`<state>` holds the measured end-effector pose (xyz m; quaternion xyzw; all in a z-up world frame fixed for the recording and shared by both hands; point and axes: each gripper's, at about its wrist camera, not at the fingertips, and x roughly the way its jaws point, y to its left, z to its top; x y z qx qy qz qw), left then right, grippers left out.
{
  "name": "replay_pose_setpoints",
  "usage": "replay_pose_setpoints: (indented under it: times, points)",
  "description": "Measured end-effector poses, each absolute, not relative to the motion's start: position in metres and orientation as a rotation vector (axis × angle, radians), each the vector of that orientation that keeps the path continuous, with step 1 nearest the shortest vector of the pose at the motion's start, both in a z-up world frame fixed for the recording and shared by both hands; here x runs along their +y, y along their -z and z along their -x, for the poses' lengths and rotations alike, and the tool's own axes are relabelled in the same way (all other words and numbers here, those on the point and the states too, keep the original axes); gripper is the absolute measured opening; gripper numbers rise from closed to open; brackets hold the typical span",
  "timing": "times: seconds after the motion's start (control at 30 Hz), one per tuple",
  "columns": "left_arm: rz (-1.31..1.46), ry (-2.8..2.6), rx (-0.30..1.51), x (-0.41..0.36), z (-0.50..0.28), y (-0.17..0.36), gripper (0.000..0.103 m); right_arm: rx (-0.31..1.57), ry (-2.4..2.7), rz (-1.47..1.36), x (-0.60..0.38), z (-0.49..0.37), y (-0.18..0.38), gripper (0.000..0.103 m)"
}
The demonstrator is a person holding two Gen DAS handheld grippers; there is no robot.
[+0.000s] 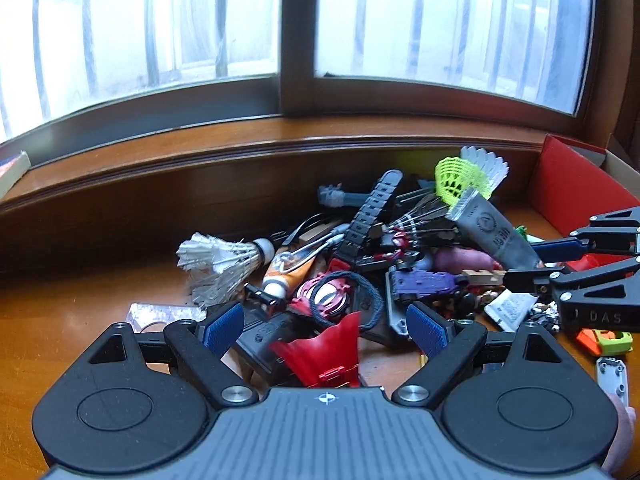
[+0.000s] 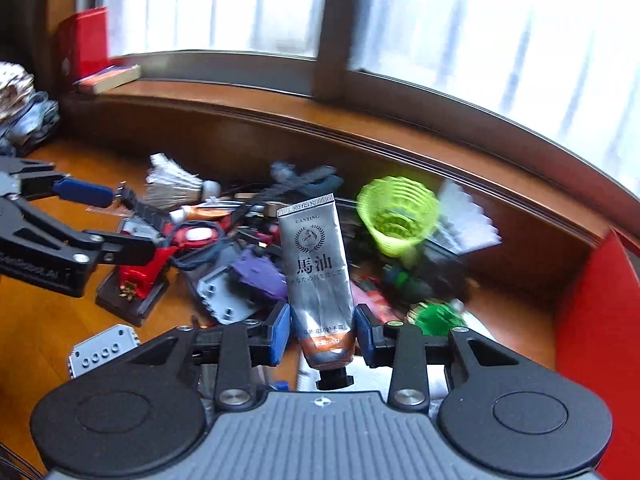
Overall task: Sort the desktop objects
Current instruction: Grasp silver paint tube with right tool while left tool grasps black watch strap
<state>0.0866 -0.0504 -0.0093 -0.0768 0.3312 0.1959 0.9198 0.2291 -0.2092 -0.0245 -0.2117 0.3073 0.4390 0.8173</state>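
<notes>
A pile of small objects (image 1: pixel 360 264) lies on the wooden desk under the window. My right gripper (image 2: pixel 322 330) is shut on a silver hand cream tube (image 2: pixel 318 264), held upright above the pile with its black cap down; the tube also shows in the left wrist view (image 1: pixel 494 232), with the right gripper (image 1: pixel 560 264) beside it. My left gripper (image 1: pixel 324 330) is open over a red shuttlecock (image 1: pixel 328 350) on a black block. It shows in the right wrist view (image 2: pixel 116 220) at the left.
A red box (image 1: pixel 576 192) stands at the right edge, also in the right wrist view (image 2: pixel 596 304). White feather shuttlecock (image 1: pixel 220 260), neon green shuttlecock (image 1: pixel 456 180), black watch strap (image 1: pixel 368 212), purple toy (image 1: pixel 428 282), orange tube (image 1: pixel 292 274), grey plates (image 2: pixel 102 350).
</notes>
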Motion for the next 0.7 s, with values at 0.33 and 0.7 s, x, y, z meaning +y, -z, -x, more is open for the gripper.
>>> replay_pose_setpoints:
  times: [0.33, 0.7]
  points:
    - [0.031, -0.335, 0.611, -0.068, -0.128, -0.013, 0.084, 0.784, -0.805, 0.342, -0.246, -0.244, 0.047, 0.038]
    - [-0.048, -0.293, 0.644, -0.070, -0.167, -0.005, 0.078, 0.800, -0.808, 0.298, -0.244, -0.243, 0.056, 0.038]
